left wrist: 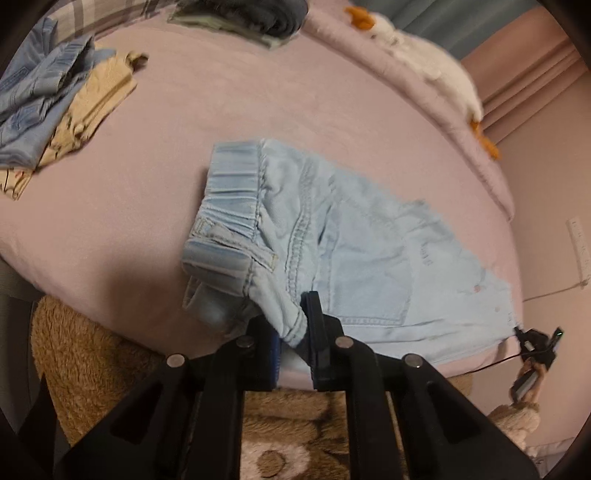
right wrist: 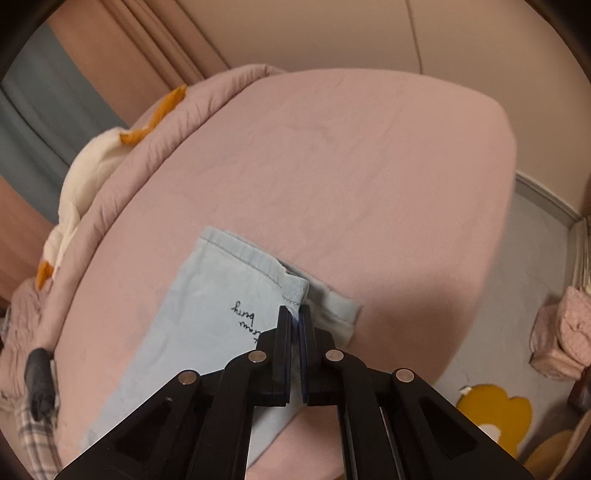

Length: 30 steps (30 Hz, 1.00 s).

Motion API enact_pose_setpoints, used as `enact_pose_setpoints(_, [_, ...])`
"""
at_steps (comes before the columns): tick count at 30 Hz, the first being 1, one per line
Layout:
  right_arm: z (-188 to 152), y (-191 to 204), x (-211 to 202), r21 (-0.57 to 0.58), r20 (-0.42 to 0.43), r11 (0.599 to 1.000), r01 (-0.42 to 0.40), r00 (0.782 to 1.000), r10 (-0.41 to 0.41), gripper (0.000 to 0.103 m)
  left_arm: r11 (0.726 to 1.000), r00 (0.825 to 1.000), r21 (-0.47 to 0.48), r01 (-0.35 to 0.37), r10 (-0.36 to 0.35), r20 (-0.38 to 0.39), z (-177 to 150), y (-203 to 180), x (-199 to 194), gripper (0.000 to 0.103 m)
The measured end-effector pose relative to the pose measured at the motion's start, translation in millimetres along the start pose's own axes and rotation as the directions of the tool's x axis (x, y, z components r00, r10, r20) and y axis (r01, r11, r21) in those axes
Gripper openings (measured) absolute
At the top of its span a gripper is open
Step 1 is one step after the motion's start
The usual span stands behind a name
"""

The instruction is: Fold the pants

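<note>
Pale blue denim pants (left wrist: 354,243) lie on a pink bed sheet (left wrist: 221,122), waistband to the left, legs running right toward the bed's near edge. My left gripper (left wrist: 291,325) is shut on a bunched fold of the pants near the crotch seam, below the waistband. In the right wrist view the hem end of the pants (right wrist: 221,295) shows, with black script on it. My right gripper (right wrist: 295,314) is shut on the hem edge of the pants. It also shows small in the left wrist view (left wrist: 535,343) at the far right end of the pants.
A pile of blue and tan clothes (left wrist: 55,110) lies at the far left of the bed. Dark folded clothes (left wrist: 258,18) sit at the back. A white and orange plush toy (left wrist: 443,74) lies along the rolled quilt. A brown fluffy rug (left wrist: 92,362) is below the bed.
</note>
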State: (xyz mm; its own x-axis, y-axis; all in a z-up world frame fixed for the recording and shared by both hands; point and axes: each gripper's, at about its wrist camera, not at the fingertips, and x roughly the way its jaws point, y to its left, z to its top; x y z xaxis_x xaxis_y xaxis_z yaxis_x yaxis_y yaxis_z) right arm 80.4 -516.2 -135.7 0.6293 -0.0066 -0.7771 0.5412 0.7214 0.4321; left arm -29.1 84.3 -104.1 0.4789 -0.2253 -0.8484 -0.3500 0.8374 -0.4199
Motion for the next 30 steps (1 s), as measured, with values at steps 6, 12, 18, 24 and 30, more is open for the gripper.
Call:
enact_pose_setpoints(6, [-9.2,-15.5,32.7,0.038,-0.064,0.999,0.024,0.998,-0.021,0.002,0.999,0.998,-0.005,-0.044,0.043,-0.043,-7.5,6.8,24.6,0.014])
enact_pose_setpoints(12, [-7.4,25.7,17.2,-0.098,-0.065,0.986,0.133,0.988,-0.139,0.019,1.000,0.999,0.022,-0.016,0.017,-0.037,2.2,11.0,-2.8,0.031])
enact_pose_setpoints(18, [-32.6,125.6,-27.0,-0.345,-0.035,0.936,0.061,0.996,-0.078,0.059,0.999,0.993,0.053,0.002,-0.009,0.115,32.2,19.4,-31.3,0.078])
enact_pose_setpoints(24, [-110.2,267.3,-16.8,-0.504,-0.363,0.776,-0.378,0.908,0.207,0.059,0.997,0.998,0.080,0.007,-0.011,0.056,75.7,23.7,18.2,0.078])
enact_pose_setpoints(30, [-193.7,366.9,9.1,-0.545,-0.573,0.634,-0.548,0.796,0.195,0.059,0.998,1.000,0.053,0.023,-0.023,-0.012,80.0,37.5,47.4,0.065])
